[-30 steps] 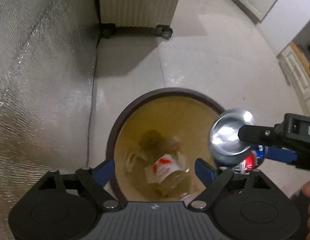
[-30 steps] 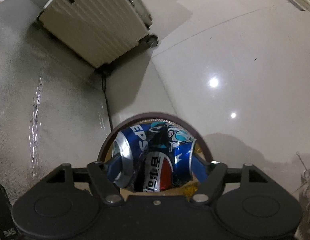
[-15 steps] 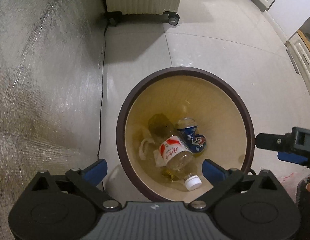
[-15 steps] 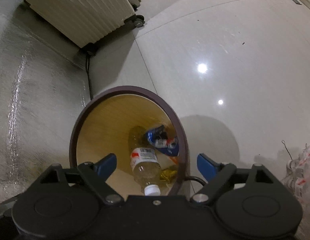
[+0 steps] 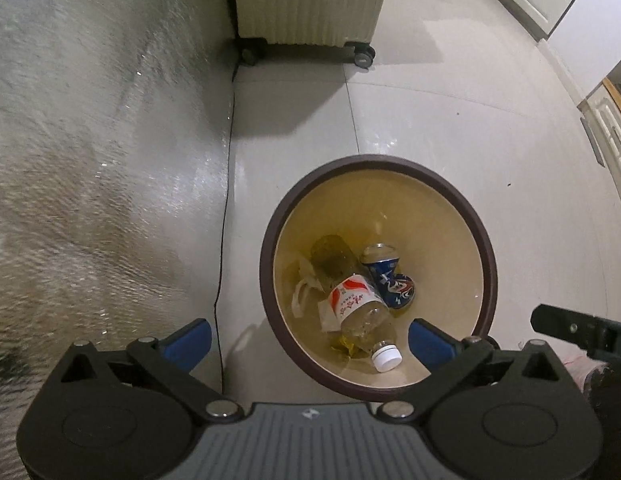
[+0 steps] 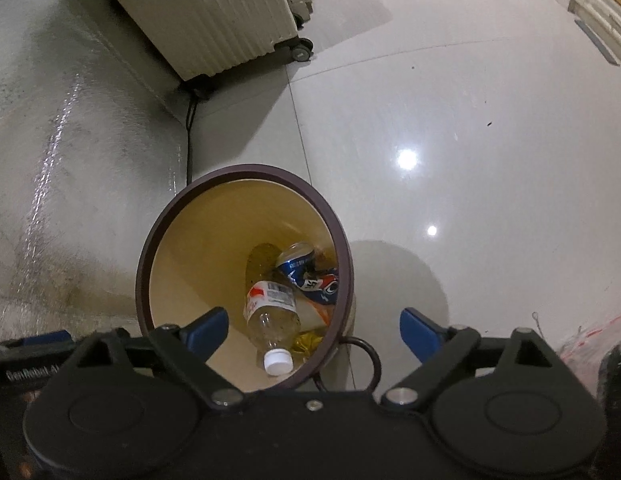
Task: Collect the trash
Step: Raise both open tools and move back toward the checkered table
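- Crushed blue can [image 5: 386,278] down at the bottom of the bin [image 5: 484,240], well below both grippers and clear of any jaws.
- Left gripper [image 5: 308,340] above the bin's near rim, jaws spread wide, blue pads apart, nothing between them but the view down into the bin.
- Right gripper [image 6: 314,330] also over the bin's near edge, jaws opening, no object pinched; only the bin's rim and contents seen through the gap.
- Round bin, dark brown rim, pale yellow inside, standing on the glossy tiled floor [image 6: 450,120].
- Inside it: a clear plastic bottle [image 5: 360,314] with red-and-white label and white cap, lying on its side with the cap toward the near wall; the can just beside it, touching or nearly so; a crumpled white wrapper [image 5: 304,290] on the bottle's other side; a bit of yellow wrapper under the bottle's neck.
- Both grippers angled steeply downward, side by side; tip of the right one visible at the right edge of the left wrist view.
- Cream ribbed heater on wheels [image 5: 306,0] farther back, beside a silvery wall covering [image 5: 90,140].
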Available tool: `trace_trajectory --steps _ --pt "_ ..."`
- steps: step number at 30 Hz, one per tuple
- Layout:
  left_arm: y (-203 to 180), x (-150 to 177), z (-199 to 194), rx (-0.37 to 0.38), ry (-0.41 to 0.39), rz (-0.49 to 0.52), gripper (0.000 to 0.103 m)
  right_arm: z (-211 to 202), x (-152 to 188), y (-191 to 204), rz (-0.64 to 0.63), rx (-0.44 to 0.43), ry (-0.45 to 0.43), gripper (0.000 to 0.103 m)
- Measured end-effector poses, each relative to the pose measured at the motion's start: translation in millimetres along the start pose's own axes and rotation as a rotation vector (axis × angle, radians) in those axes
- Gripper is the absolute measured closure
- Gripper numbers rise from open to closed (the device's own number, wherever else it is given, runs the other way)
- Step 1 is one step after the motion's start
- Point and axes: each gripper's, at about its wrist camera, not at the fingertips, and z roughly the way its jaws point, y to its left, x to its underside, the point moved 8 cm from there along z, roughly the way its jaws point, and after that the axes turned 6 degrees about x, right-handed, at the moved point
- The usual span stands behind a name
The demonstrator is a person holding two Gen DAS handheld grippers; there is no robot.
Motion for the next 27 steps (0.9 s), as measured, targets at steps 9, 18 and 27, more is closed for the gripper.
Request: trace_trajectory --steps 9,18,27 --pt "0 2 -42 0.007 -0.05 -0.007 0.0 -37 8 1 -0.04 0.019 -0.066 0.0" --pt "4 20 -89 -0.001 -0.091 -0.009 0.0 -81 18 6 -0.092 0.056 -0.132 0.0" --pt "-7 35 -140 0.014 -0.151 0.021 0.0 -128 32 1 -0.106 0.095 -0.18 0.0"
